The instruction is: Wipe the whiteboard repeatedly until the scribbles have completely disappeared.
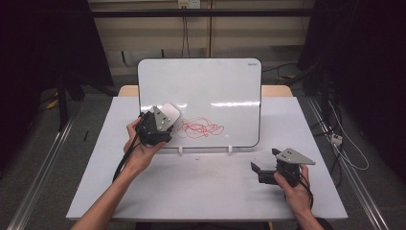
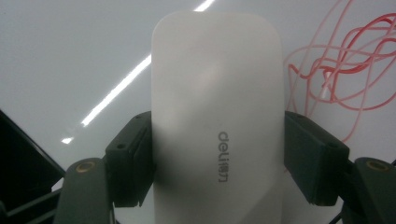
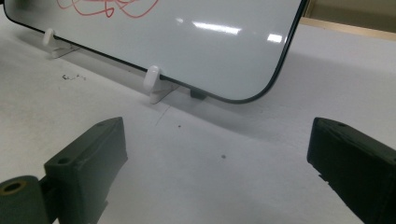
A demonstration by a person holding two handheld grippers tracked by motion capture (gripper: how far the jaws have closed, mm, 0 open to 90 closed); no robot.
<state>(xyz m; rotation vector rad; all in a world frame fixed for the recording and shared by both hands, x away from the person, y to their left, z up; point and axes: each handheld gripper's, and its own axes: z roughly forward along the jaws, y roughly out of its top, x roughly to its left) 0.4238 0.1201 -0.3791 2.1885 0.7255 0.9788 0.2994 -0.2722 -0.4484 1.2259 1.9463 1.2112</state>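
One white, rounded plastic whiteboard eraser (image 2: 217, 126) is clamped across its width between the pads of the left gripper (image 1: 158, 125), its long axis running away from the hand along the jaws. It is pressed flat on the lower left part of one white, black-rimmed whiteboard (image 1: 215, 81) standing tilted on two small white feet on one pale grey table (image 1: 206, 187). One tangle of red marker scribble (image 1: 198, 127) lies just beside the eraser, at about three o'clock from it in the high view; a wipe toward three o'clock is judged to be what the move calls for. The left hand is much the nearer. The right gripper (image 1: 265, 168) rests on the table at about five o'clock from the scribble, well apart, jaws spread wide and empty.
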